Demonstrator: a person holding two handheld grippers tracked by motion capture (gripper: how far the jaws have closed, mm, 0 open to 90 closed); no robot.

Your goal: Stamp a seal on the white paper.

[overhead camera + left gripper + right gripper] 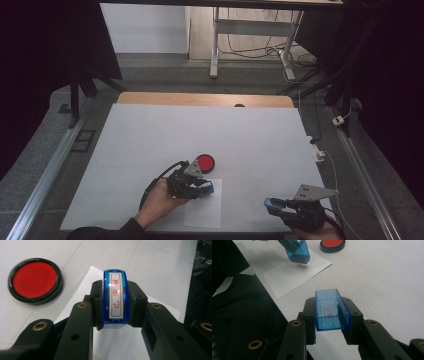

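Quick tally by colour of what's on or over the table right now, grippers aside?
Blue: 2 – stamp in the left gripper, stamp cap in the right gripper
Red: 1 – ink pad
White: 1 – paper sheet
Total: 4

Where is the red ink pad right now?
In the high view the red ink pad sits on the white table cover, just beyond the left gripper, which holds the blue stamp over the sheet of paper.
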